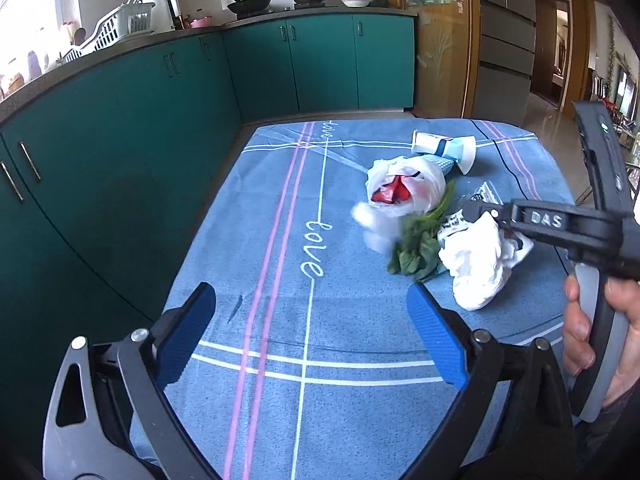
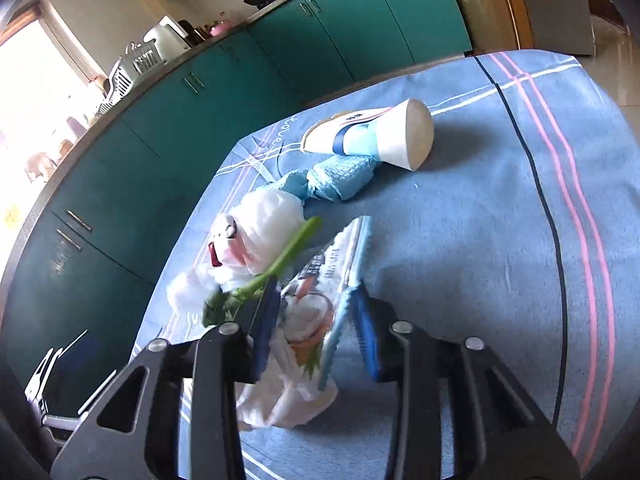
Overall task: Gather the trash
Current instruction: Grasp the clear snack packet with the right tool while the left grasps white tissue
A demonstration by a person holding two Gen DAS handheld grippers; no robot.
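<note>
Trash lies on a blue tablecloth (image 1: 280, 420). A white plastic bag with red inside (image 1: 404, 190) lies mid-table, a green leafy stalk (image 1: 420, 240) beside it. A paper cup (image 1: 444, 148) lies on its side at the far end, next to a blue crumpled wrapper (image 2: 344, 180). My right gripper (image 2: 316, 316) is shut on a printed snack wrapper (image 2: 320, 292), with crumpled white tissue (image 1: 476, 268) under it. My left gripper (image 1: 312, 332) is open and empty above the near part of the cloth, left of the trash.
Teal kitchen cabinets (image 1: 140, 120) run along the left and far sides, close to the table's left edge. A counter with a dish rack (image 1: 116, 28), pans and pots is behind. A fridge (image 1: 508, 40) and doorway stand at the far right.
</note>
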